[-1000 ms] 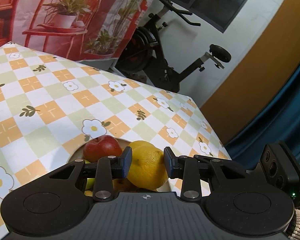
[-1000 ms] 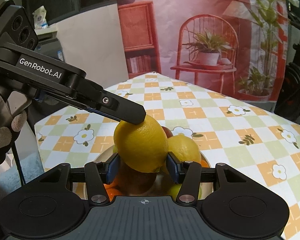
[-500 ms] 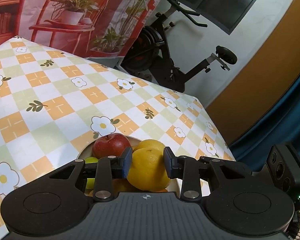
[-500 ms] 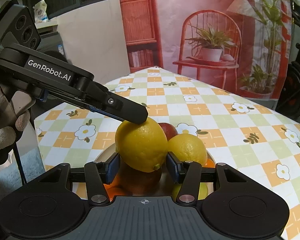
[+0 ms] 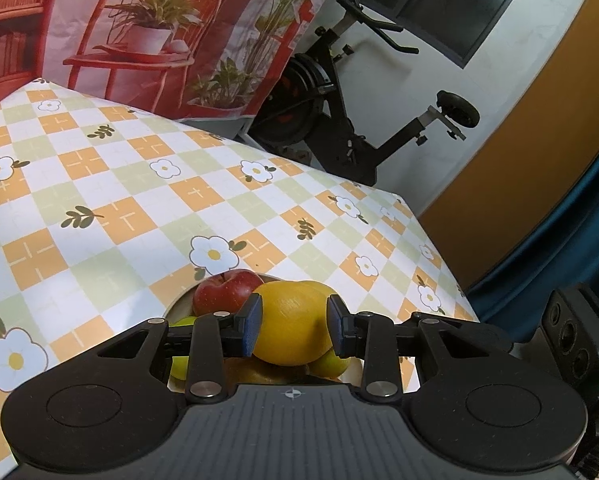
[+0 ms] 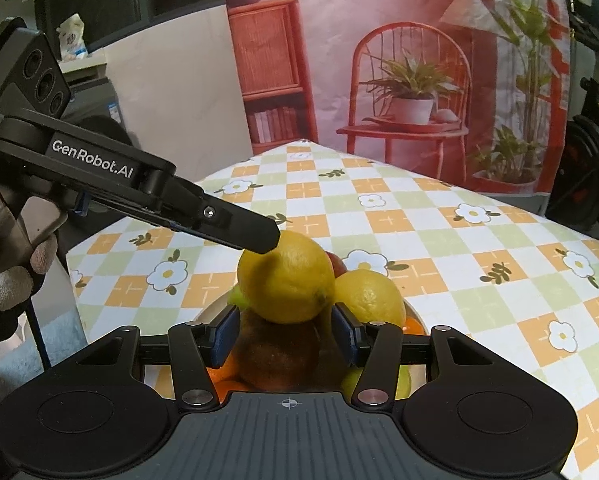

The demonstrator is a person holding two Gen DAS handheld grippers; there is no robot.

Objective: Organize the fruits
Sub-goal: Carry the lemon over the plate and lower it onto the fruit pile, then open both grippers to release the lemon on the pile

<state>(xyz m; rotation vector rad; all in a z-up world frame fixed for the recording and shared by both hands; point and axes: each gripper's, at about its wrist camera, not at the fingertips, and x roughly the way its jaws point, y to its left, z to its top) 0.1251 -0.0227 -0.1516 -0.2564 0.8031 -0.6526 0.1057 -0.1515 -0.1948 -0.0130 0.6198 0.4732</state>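
A: Where is the lemon (image 5: pixel 293 322) found, relative to the jaws?

B: It is seen between the blue pads of the left gripper (image 5: pixel 294 326), and both pads are pressed on its sides, so the jaws are closed on it. In the right wrist view the same lemon (image 6: pixel 285 276) is topped by one black finger of the left gripper (image 6: pixel 259 236), and it is raised above the pile in the bowl (image 6: pixel 413 312).

A: And the right gripper (image 6: pixel 285 340)?

B: Its jaws are held partly apart around a brownish round fruit (image 6: pixel 277 354) low in the bowl. Whether the pads are pressed on that fruit cannot be told; the lemon is sat just above them.

A: What can be said of shapes and surfaces?

B: The lemon is oval, yellow and finely dimpled, with a small nub at one end. A second lemon (image 6: pixel 367 294) is lodged just beside it. A red apple (image 5: pixel 223 290), smooth and glossy, is set behind, and a green fruit (image 5: pixel 181 360) is partly hidden under the left jaw. The counter (image 5: pixel 99 208) is covered by a smooth checked cloth printed with flowers and leaves. The grippers are made of matt black plastic.
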